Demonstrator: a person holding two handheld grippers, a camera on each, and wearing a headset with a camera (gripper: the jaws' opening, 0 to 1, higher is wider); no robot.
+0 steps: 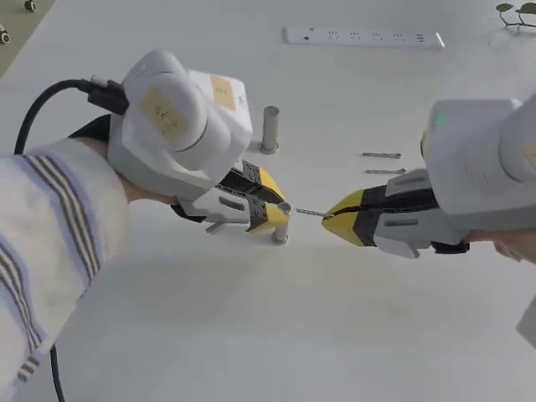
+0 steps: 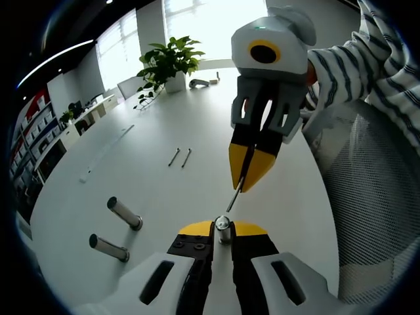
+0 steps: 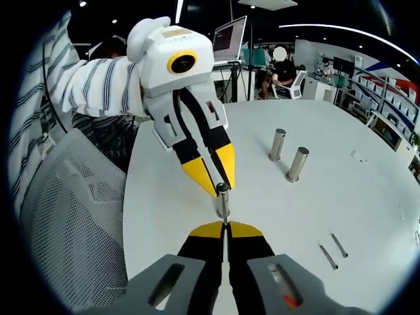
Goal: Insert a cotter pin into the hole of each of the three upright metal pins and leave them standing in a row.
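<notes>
The left gripper [image 1: 279,206] is pinching an upright silver metal pin [image 1: 280,224] between its yellow-tipped jaws, near the middle of the white workbench [image 1: 251,335]. The jaws are closing on the pin's upper part, and its base is resting on the workbench. In the left gripper view the pin's round top is showing just between the jaw tips.

Facing it, the right gripper [image 1: 329,216] is pressing its jaws together on a thin steel cotter pin [image 1: 310,213]. The cotter pin is sticking straight out of the jaw tips, its long axis in line with the jaws and about level with the workbench. Its free end is pointing at the top part of the held pin and reaching it. Whether the end is inside the hole cannot be told.

Farther back, a second silver metal pin [image 2: 125,214] and a third silver metal pin [image 2: 108,248] are standing upright, near each other and well apart from the grippers. Beyond the right gripper two spare cotter pins [image 1: 382,156] are lying flat, side by side and parallel. A white power strip [image 1: 364,37] is lying along the far edge.
</notes>
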